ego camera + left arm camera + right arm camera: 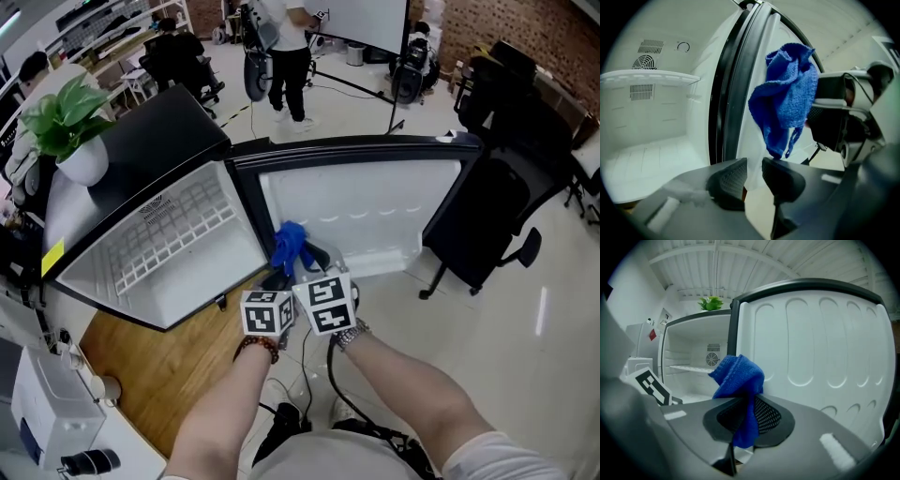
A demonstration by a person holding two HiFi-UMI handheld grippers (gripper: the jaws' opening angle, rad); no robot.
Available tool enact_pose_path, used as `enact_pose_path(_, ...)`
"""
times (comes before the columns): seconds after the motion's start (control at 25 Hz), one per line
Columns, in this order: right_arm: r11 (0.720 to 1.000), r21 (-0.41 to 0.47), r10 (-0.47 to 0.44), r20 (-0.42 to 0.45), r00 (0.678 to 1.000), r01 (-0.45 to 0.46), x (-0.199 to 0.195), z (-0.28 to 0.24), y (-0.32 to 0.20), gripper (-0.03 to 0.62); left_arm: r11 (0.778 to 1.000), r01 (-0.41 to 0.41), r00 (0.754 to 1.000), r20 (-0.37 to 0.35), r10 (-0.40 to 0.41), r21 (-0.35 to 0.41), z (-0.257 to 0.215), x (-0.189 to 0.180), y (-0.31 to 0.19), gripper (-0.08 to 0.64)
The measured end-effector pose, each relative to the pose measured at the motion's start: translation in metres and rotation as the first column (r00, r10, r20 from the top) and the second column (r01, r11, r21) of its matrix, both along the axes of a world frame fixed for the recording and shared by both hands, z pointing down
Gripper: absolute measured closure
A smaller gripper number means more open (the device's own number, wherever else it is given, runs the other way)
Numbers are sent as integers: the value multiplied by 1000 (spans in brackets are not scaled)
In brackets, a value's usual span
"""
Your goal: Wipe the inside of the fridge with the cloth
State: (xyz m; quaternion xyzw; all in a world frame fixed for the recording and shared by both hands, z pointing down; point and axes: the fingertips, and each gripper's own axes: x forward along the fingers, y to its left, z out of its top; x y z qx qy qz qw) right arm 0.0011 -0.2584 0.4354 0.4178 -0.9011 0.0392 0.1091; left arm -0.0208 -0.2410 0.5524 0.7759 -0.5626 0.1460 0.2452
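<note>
A pale-floored workroom, with a black office chair (497, 206) to one side. A small fridge (178, 234) stands open, its white door (375, 211) swung wide and a potted plant (66, 122) on its top. The right tool (749, 420) is clamped on a blue cloth (738, 380), which bunches above its jaws just in front of the fridge's hinge edge, outside the cabinet. The left tool (753, 176), just beside it, has its jaws a little apart with nothing between them.

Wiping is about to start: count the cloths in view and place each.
1. The blue cloth is pinched in the right gripper, held up before the open fridge door. The left gripper is empty. Others could lie out of sight.
</note>
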Motion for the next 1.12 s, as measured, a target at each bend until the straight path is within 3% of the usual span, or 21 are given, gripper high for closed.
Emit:
enact_pose_path(0.52,995,11,102,-32,994,-102,39,13,-16,546,1000,4,1000,15,-4,15,1,-2,-1,454)
enact_pose_path(1.12,962,4,273,-62,960,-273,141,21,-40,546,999,36,998,51,-38,24,0,-3,-2,456)
